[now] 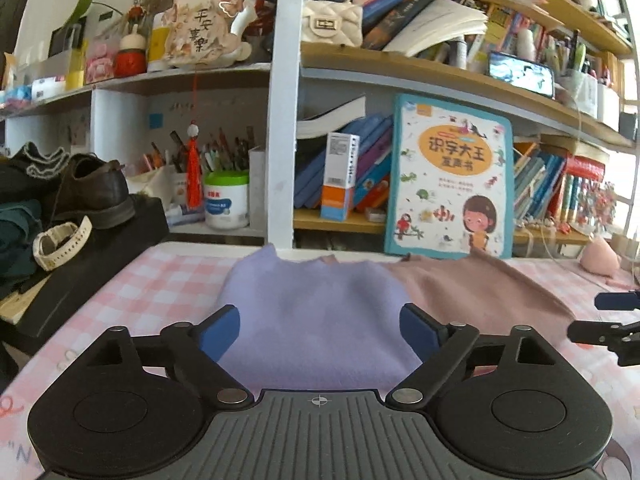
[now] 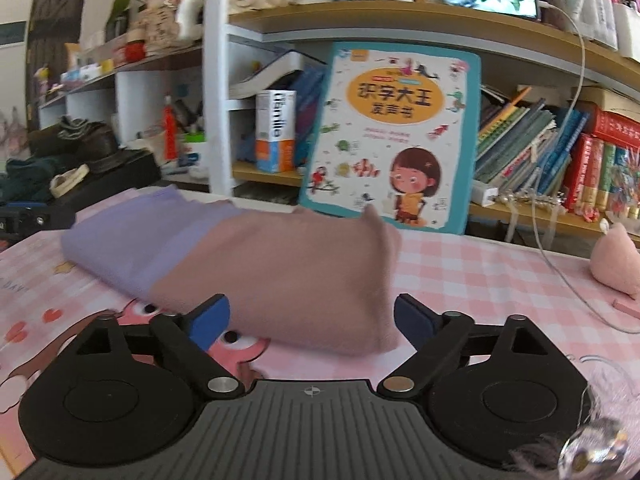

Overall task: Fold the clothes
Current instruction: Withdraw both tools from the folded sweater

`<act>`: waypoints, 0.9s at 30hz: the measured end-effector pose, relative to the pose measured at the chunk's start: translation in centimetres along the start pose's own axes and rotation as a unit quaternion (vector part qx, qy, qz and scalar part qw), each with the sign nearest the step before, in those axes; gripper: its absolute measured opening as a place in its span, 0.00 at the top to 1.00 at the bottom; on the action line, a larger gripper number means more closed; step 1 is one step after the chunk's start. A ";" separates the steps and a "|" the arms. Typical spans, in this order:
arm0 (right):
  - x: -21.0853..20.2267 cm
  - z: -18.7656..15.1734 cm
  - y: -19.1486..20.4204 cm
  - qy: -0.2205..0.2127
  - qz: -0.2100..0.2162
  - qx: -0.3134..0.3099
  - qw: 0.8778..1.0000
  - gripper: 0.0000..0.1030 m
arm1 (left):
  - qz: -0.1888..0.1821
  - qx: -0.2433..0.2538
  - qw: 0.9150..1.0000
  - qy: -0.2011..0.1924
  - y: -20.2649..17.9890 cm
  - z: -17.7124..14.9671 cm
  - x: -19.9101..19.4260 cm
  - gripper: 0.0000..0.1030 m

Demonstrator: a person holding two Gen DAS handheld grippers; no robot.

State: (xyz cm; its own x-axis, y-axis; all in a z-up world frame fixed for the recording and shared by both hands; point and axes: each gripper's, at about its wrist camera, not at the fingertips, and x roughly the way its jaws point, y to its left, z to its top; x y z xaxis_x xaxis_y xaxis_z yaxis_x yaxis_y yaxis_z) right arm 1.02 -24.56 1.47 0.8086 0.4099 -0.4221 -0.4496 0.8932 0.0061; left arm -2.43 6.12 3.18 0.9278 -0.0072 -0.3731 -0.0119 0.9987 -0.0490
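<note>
A pink checked tablecloth (image 1: 168, 280) covers the desk below crowded bookshelves (image 2: 400, 20), where a children's picture book (image 1: 450, 178) leans upright. On it lies a folded lilac-and-dusty-pink garment (image 2: 280, 268), just below that book. The left gripper (image 1: 320, 332) and right gripper (image 2: 312, 320) both hang spread wide, holding nothing.

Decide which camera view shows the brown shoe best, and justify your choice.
The left wrist view: the brown shoe is large and sharp there, resting on a black box beside a watch. In the right wrist view it is only a small, blurred dark shape at the far left.
</note>
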 end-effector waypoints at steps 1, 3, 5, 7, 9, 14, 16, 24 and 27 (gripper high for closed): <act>-0.1 -0.1 0.3 0.002 0.003 -0.002 1.000 0.13 | -0.002 -0.001 1.000 0.003 -0.2 -0.3 -0.2 0.11; -0.2 -0.5 1.0 0.006 0.006 -0.006 1.000 0.11 | -0.005 -0.003 1.000 0.013 -0.4 -0.8 -0.4 0.09; -0.2 -0.7 1.4 0.008 0.006 -0.011 1.000 0.11 | -0.006 -0.004 1.000 0.021 -0.6 -1.1 -0.7 0.08; -0.3 -0.9 1.7 0.009 0.005 -0.014 1.000 0.10 | -0.005 -0.001 1.000 0.026 -0.8 -1.4 -0.9 0.07; -0.4 -1.1 1.8 0.012 0.006 -0.011 1.000 0.09 | -0.002 0.002 1.000 0.031 -1.0 -1.6 -1.0 0.06; -0.7 -1.6 2.2 0.019 0.004 -0.013 1.000 0.08 | 0.005 0.016 0.999 0.039 -1.5 -1.9 -1.0 0.06; -0.8 -1.8 2.4 0.018 -0.001 -0.019 1.000 0.07 | 0.005 0.022 0.999 0.043 -1.7 -2.0 -0.8 0.05; -1.1 -2.0 3.1 0.011 -0.046 -0.054 0.997 0.04 | 0.010 0.023 0.998 0.059 -1.6 -2.0 0.1 0.05; -1.1 -2.0 3.0 0.012 -0.053 -0.060 0.997 0.02 | 0.010 0.021 0.998 0.065 -1.4 -2.0 0.2 0.05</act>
State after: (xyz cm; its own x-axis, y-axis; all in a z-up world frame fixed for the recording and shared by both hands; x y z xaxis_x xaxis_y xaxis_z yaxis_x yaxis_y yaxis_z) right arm -2.01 -22.73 0.14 0.8458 0.3082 -0.4355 -0.4051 0.9022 -0.1483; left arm -2.97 4.57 1.35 0.8711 0.0098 -0.4910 -0.0121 0.9999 -0.0015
